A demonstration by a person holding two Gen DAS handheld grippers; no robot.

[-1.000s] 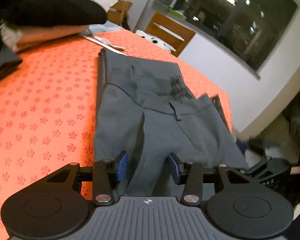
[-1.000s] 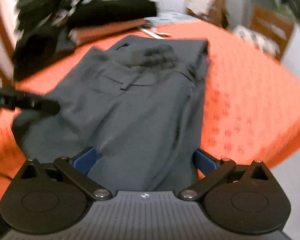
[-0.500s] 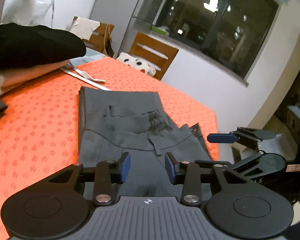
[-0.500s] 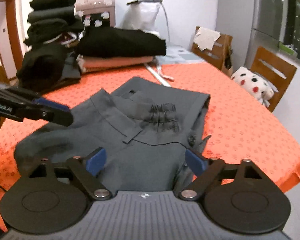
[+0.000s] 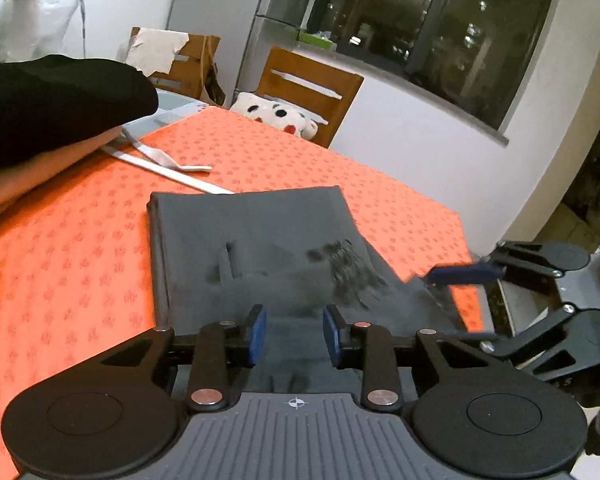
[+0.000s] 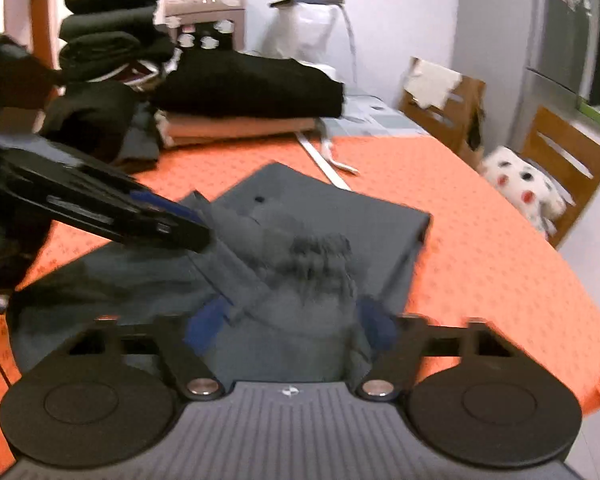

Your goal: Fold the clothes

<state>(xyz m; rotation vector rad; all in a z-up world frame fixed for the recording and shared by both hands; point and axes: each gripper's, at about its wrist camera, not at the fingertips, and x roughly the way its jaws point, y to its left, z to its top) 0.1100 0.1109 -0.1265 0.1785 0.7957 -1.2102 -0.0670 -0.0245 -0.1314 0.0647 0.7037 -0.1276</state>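
grey trousers (image 5: 256, 240) lie on the orange tablecloth (image 5: 68, 240), already doubled over, near edge hanging toward both grippers; left gripper (image 5: 294, 334) jaws partly apart with cloth lying between the blue pads (image 5: 257, 332), pads not visibly pressing it, so I read it as not gripping; right gripper (image 6: 290, 320) is motion-blurred, jaws look spread around a bunched ridge of fabric, can't tell if it has any hold; in the left view the right gripper's finger sits at the trousers' right corner, in the right view the left one sits at the left edge; risks: if one side closes and lifts before the other, the fold goes skewed and the layers shear apart; pinching only the top layer would peel the stack open; bunched fabric at the right jaw could set a crease; tablecloth could get caught with the trousers; white strap (image 5: 168, 164) near the far edge could snag if the fold lands there.
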